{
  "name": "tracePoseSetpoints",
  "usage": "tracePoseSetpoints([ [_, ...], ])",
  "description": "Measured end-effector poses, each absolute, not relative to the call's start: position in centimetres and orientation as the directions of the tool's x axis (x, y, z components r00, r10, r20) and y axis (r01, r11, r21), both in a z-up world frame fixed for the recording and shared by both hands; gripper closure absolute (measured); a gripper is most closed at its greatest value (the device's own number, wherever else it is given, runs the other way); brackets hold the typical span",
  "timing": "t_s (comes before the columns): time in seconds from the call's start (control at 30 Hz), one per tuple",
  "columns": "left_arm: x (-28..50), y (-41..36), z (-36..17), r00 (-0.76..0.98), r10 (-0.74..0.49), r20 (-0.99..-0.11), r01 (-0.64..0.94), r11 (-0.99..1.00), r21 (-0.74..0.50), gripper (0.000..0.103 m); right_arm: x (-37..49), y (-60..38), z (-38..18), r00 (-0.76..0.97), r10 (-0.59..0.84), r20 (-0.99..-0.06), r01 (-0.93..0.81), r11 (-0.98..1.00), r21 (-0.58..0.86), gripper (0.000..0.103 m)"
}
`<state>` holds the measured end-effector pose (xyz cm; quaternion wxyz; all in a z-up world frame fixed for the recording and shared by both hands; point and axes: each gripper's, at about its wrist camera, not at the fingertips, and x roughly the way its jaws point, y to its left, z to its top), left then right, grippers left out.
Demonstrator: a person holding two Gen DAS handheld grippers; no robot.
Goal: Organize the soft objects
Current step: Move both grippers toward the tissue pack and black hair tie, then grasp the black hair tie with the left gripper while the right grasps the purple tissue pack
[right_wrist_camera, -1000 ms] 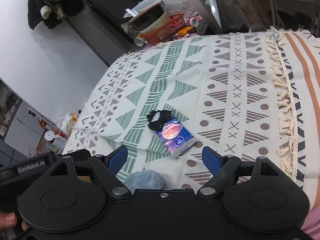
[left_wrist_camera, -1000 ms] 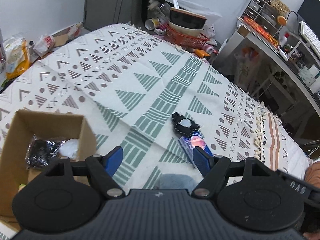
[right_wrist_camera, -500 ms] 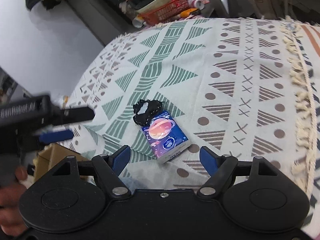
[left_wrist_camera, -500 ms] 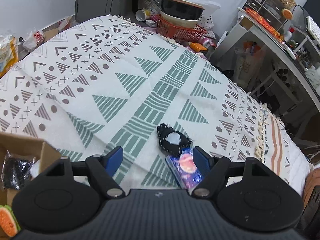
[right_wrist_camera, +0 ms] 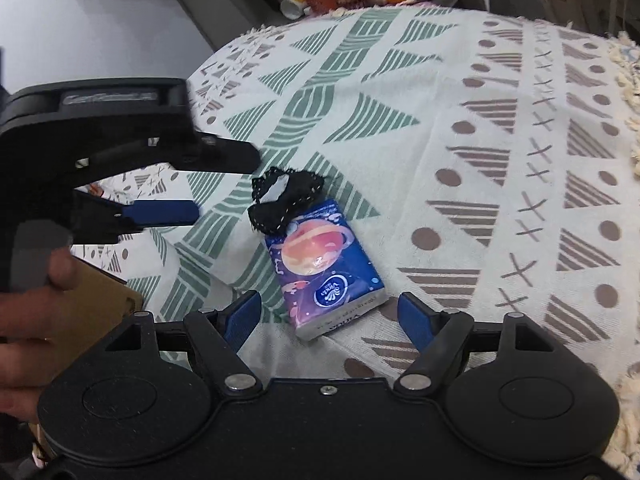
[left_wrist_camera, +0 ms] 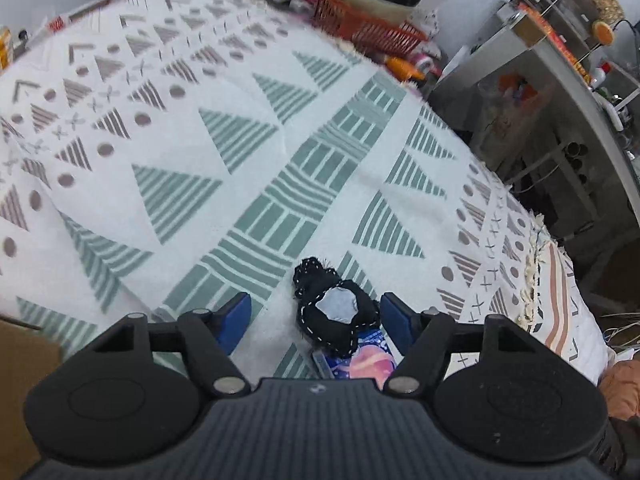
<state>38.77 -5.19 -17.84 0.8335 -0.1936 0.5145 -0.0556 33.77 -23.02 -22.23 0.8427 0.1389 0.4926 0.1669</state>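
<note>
A black stitched soft toy with a grey patch [left_wrist_camera: 336,312] [right_wrist_camera: 284,196] lies on the patterned blanket [left_wrist_camera: 248,152], its edge resting on a blue planet-print tissue pack [left_wrist_camera: 362,362] [right_wrist_camera: 326,276]. My left gripper [left_wrist_camera: 316,318] is open, and the toy sits between its blue fingers. In the right wrist view the left gripper [right_wrist_camera: 226,186] comes in from the left, just short of the toy. My right gripper [right_wrist_camera: 328,314] is open, its fingers on either side of the tissue pack's near end, with nothing held.
A cardboard box [left_wrist_camera: 16,360] [right_wrist_camera: 100,304] sits at the lower left beside the blanket. A hand [right_wrist_camera: 32,312] holds the left gripper. Beyond the bed are an orange basket [left_wrist_camera: 368,28] with bowls and a cluttered desk [left_wrist_camera: 560,80]. Fringe [right_wrist_camera: 628,76] marks the blanket's right edge.
My left gripper has swung away from the cardboard box and moved in over the black toy. My right gripper has come closer to the tissue pack. Both stay open.
</note>
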Motion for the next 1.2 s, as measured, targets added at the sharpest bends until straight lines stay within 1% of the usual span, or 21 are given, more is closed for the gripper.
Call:
tracePoseSetpoints([
  [0.07,39.1,-5.3,-18.4,0.456,-0.299,-0.839,-0.109,0.916,-0.386,0.036,33.9,-22.7,-22.5,0.461,0.411,-0.786,-0.159,0.910,0.382,0.033],
  [0.2,39.8,-6.2,-19.0,0.448,-0.321,-0.834,-0.094,0.911,-0.401,0.036,34.2,-22.8,-22.9,0.470,0.404,-0.785,-0.168,0.914,0.370,0.045],
  [0.27,40.2,-6.8,-19.4,0.432,-0.334,-0.838,-0.091,0.908,-0.409,0.040,34.3,-23.1,-23.0,0.473,0.411,-0.780,-0.162,0.910,0.381,0.046],
  [0.37,40.7,-7.9,-20.4,0.396,-0.347,-0.850,-0.092,0.906,-0.413,0.062,34.2,-23.4,-23.0,0.476,0.416,-0.775,-0.156,0.907,0.391,0.048],
  [0.4,40.8,-8.2,-20.8,0.385,-0.347,-0.855,-0.099,0.906,-0.412,0.071,34.1,-23.5,-22.9,0.477,0.413,-0.776,-0.150,0.908,0.392,0.048],
  [0.5,40.7,-8.4,-20.8,0.390,-0.323,-0.862,-0.129,0.908,-0.398,0.077,34.0,-24.0,-22.8,0.479,0.403,-0.780,-0.119,0.910,0.397,0.049],
  [0.57,40.6,-8.8,-20.2,0.394,-0.301,-0.868,-0.133,0.916,-0.378,0.079,33.8,-24.4,-22.7,0.482,0.389,-0.785,-0.098,0.914,0.393,0.049],
  [0.83,38.3,-9.2,-16.6,0.454,-0.281,-0.845,-0.088,0.930,-0.357,0.080,32.0,-27.0,-21.6,0.506,0.340,-0.793,0.002,0.919,0.395,0.049],
  [1.2,33.1,-7.3,-11.4,0.544,-0.277,-0.792,-0.054,0.930,-0.363,0.080,28.2,-27.0,-17.6,0.583,0.317,-0.748,-0.002,0.921,0.389,0.049],
])
